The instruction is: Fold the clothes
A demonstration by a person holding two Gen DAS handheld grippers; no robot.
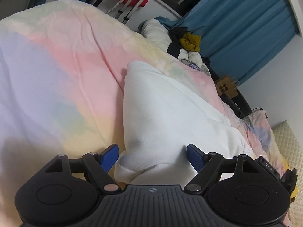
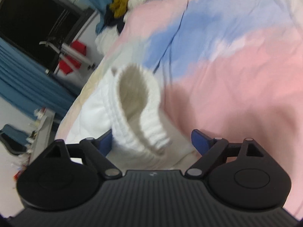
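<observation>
Soft, even indoor light; right wrist view motion-blurred, both views fisheye-bent at edges.

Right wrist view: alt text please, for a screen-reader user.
The open right gripper straddles the ribbed cuff of a white garment lying on a pink-and-blue pastel duvet. The frame is motion-blurred; blue curtains hang at left.

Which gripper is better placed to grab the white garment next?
Right, probably. The right gripper is open with the garment's ribbed cuff standing between its fingers. The left gripper is open too, but straddles broad, bunched fabric, a bulkier grasp.
</observation>
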